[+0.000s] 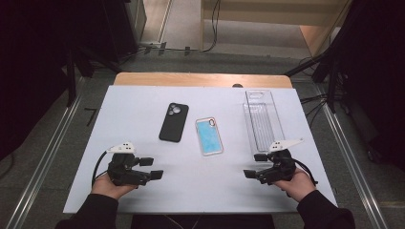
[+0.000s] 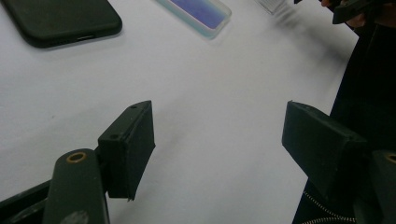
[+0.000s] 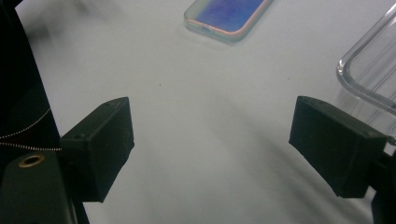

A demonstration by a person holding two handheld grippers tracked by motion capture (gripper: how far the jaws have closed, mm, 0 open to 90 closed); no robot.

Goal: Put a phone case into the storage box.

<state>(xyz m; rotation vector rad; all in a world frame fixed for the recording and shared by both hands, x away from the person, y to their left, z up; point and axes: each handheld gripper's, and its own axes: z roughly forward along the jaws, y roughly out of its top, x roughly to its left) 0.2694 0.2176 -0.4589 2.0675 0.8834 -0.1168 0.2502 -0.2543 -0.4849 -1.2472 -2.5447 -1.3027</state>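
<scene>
Nearby, clear tray (image 1: pixel 263 119), nothing inside.

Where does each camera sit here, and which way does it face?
High view: above the person's side, looking forward and down on the white table; both forearms, left tongs, right tongs.
Left gripper view: on the left tongs, facing the black phone case; own jaws open.
Right gripper view: on the right tongs, beside the clear tray; own jaws open.
Shared: all see the blue phone case.
</scene>
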